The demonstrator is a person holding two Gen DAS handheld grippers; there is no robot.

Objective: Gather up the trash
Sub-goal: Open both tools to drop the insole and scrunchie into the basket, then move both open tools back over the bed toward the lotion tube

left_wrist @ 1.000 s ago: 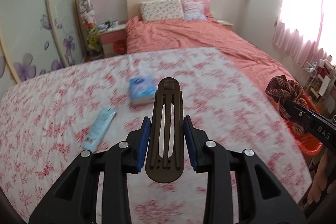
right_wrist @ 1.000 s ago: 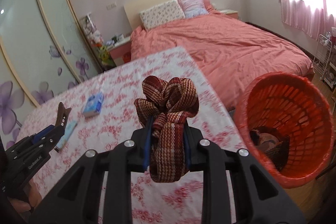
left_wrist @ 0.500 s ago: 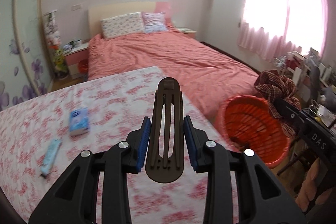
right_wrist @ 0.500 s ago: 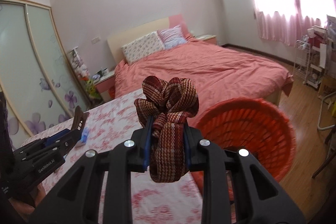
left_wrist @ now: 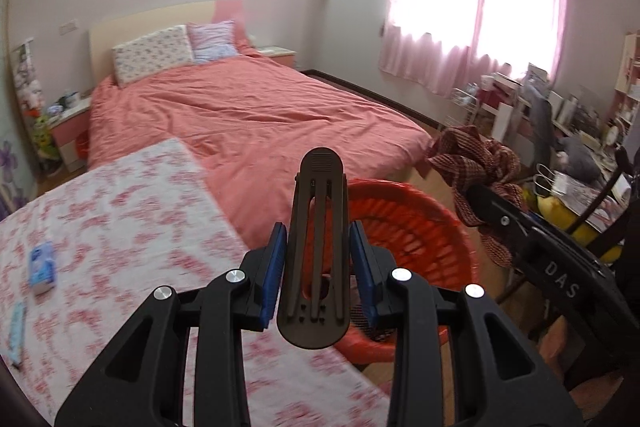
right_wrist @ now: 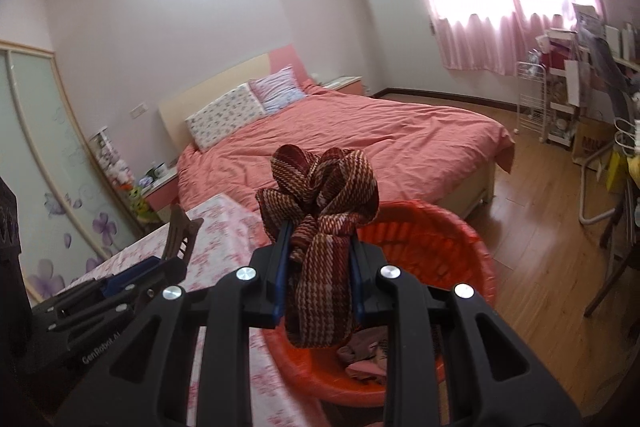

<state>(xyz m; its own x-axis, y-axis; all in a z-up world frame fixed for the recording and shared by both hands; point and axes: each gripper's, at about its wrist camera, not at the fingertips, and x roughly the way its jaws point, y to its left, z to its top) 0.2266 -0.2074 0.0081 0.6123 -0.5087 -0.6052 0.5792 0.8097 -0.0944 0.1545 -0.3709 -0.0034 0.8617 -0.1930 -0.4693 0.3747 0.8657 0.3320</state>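
Two readable marks: "DAS" on right gripper (left_wrist: 516, 227), "GenRobot.AI" on left gripper (right_wrist: 160, 267)

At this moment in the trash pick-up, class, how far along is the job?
Done: some crumpled material already lies in the orange basket. In hand: the left claw grips a dark brown clip and the right claw grips a plaid cloth, both near the basket. Left: a blue packet on the floral sheet.

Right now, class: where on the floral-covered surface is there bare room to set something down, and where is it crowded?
Free: the floral cover between the blue packet and the edge by the orange basket. Crowded: the left edge, where packet and tube lie.
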